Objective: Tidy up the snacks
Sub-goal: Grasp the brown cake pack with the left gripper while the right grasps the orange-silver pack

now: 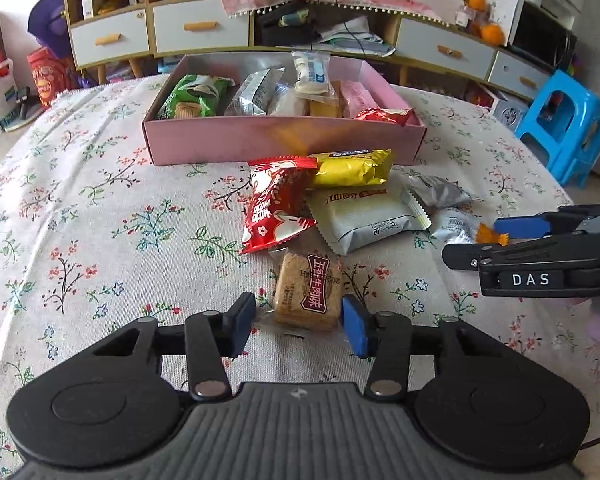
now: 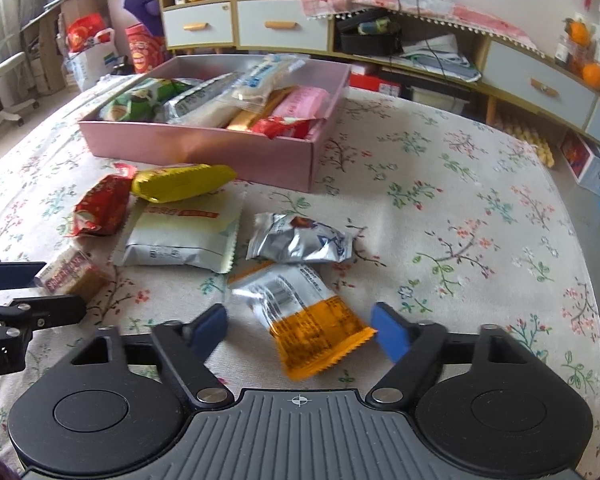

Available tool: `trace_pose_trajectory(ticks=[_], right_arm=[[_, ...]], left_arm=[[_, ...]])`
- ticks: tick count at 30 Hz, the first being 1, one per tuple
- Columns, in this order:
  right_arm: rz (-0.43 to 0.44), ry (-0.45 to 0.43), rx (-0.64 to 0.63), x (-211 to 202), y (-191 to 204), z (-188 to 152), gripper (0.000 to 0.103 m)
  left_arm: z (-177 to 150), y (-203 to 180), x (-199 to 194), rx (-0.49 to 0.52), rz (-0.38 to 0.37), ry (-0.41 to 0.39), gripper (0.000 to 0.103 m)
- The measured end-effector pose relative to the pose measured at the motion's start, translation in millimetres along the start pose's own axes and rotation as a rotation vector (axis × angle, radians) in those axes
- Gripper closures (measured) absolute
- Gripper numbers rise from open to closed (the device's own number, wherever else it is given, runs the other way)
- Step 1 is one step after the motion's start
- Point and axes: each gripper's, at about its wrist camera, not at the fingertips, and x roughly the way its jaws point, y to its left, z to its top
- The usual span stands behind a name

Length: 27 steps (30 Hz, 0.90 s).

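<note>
A pink box (image 1: 228, 142) (image 2: 204, 148) holding several snacks stands at the far side of the table. Loose packets lie before it: red (image 1: 278, 204) (image 2: 100, 208), yellow (image 1: 352, 166) (image 2: 180, 182), white (image 1: 372, 216) (image 2: 180, 232), silver (image 2: 300, 242). My left gripper (image 1: 300, 322) is open with its pads either side of a brown biscuit packet (image 1: 306, 290) (image 2: 70, 274), the right pad touching it. My right gripper (image 2: 300, 332) is open around an orange-and-silver packet (image 2: 308, 320) lying on the cloth.
A floral cloth (image 1: 100, 220) covers the table. Cabinets with drawers (image 1: 200, 28) line the far wall. A blue stool (image 1: 564, 120) stands to the right of the table. My right gripper shows in the left wrist view (image 1: 472, 242).
</note>
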Motion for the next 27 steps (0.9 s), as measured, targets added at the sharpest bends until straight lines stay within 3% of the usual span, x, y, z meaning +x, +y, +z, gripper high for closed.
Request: trace_pose_trajectory(ticks=[2,4,12,27], right_arm=[[-0.001,0.000,-0.005,-1.3,2.5,1.5,0.046],[0.003,0.005,-0.007,-2.4,4.6,1.3,0.047],[0.026,0.036,-0.025,-9.1,20.4,1.0,0.048],[0.041,0.151,0.114,-27.0,38.5,12.7,0.048]], left_arm=[[0.6,3.8,-1.0,-0.012,-0.019,0.007,0.060],[1.1,7.6,-2.8,-0.026,-0.032,0.014,0.060],[2.3,25.4,-11.3,-0.073,-0.070,0.043,0.061],[7.8,43.3,-24.0,-0.075,-0.093,0.062,0.062]])
